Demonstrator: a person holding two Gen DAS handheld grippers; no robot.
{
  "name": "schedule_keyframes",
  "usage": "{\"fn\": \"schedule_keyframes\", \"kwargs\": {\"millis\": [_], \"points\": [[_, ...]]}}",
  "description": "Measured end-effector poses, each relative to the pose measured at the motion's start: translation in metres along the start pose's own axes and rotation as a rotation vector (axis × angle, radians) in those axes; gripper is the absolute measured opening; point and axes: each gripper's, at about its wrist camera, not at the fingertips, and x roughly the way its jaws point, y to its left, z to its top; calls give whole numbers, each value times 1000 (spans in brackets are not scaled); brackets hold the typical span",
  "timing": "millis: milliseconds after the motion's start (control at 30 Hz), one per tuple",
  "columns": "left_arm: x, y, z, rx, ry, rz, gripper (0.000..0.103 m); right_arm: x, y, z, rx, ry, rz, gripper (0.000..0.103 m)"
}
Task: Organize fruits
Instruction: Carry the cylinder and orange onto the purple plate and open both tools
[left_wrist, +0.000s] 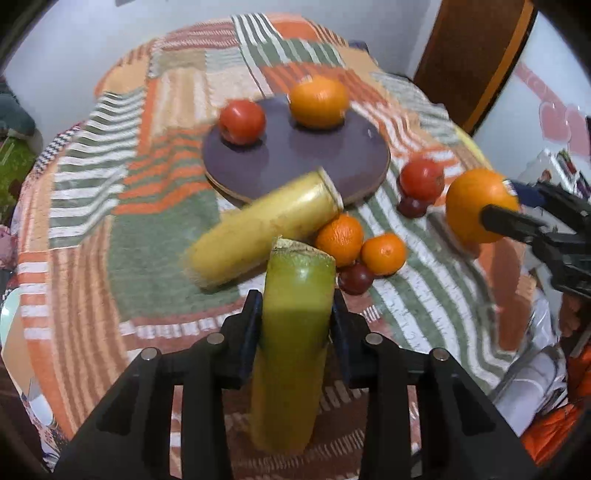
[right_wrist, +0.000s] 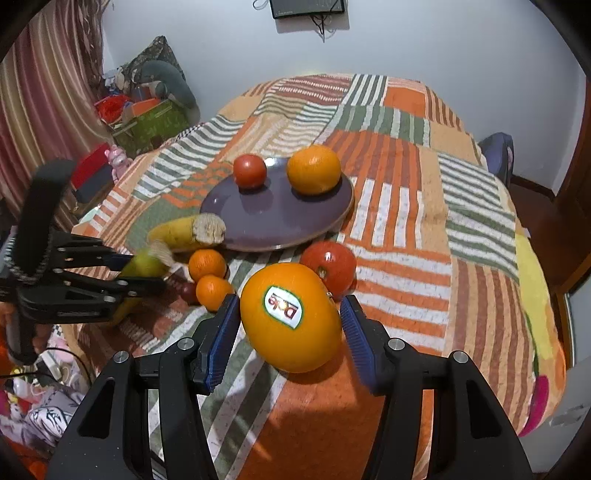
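Note:
My left gripper (left_wrist: 297, 306) is shut on a green banana (left_wrist: 291, 350) that stands upright between its blue pads, cut end up. A yellow banana (left_wrist: 258, 236) lies just beyond it, touching the purple plate (left_wrist: 295, 162). The plate holds a tomato (left_wrist: 242, 122) and an orange (left_wrist: 317, 101). My right gripper (right_wrist: 288, 321) is shut on a large stickered orange (right_wrist: 291, 317), held above the cloth at the right. Between the two grippers lie two mandarins (left_wrist: 340, 240), two dark plums (left_wrist: 355, 278) and a second tomato (left_wrist: 421, 179).
A striped patchwork cloth (right_wrist: 406, 184) covers the whole surface and drops off at its rounded edges. Boxes and soft clutter (right_wrist: 147, 110) sit beyond the far left edge. A wooden door (left_wrist: 472, 55) stands at the far right.

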Motion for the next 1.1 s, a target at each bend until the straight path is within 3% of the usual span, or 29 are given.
{"fn": "schedule_keyframes", "kwargs": {"millis": [300,567,800,1100], "points": [[-60,16,24,-60,-169,21,34,-9,-1,29,-27,-80,-21,52],[-75,11,57,-53,-263,3,34,-8,-3,55,-41,-137,-32,52],[-64,-2,81,-23,-286,-28,34,1,-1,70,-57,-154,-27,52],[-21,-3,105,-32,-224,-91,34,32,-1,81,-64,-115,-22,52]]}}
